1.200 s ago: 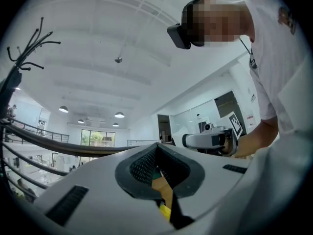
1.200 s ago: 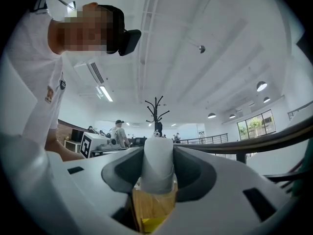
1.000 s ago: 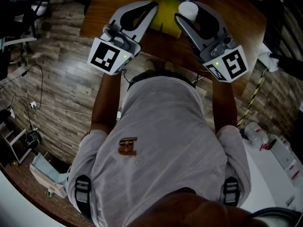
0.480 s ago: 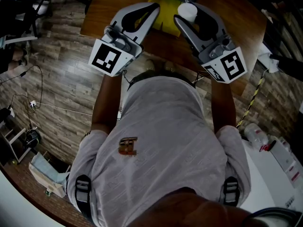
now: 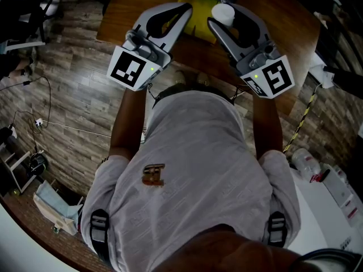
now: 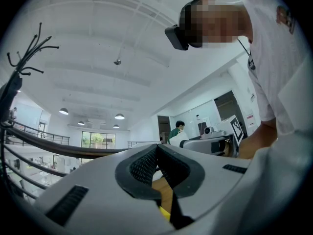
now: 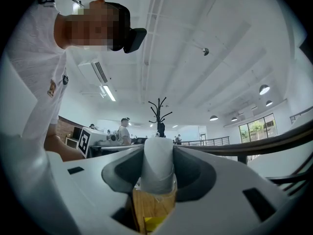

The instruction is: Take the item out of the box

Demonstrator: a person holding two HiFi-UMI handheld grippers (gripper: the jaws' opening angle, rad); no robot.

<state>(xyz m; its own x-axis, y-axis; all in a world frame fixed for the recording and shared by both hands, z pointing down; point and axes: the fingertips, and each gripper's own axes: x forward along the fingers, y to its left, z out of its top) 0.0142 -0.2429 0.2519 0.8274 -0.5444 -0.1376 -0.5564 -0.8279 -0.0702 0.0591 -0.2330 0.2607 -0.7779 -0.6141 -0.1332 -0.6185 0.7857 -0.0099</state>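
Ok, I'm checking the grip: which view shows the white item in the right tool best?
The right gripper view: the white item fills the middle, clamped between the right tool's jaws. The head view shows only its round top; in the left gripper view I can't pick it out.

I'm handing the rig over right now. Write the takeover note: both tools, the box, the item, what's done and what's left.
Left tool: jaws together, nothing in them, held up near the box.
Right tool: clamped on the white cylinder, held up.
Yellow box: on the wooden table, between the two tools in the head view.
Done: the item is gripped and appears to be out of the box.
Left: probably carry it aside, set it on the table and release.
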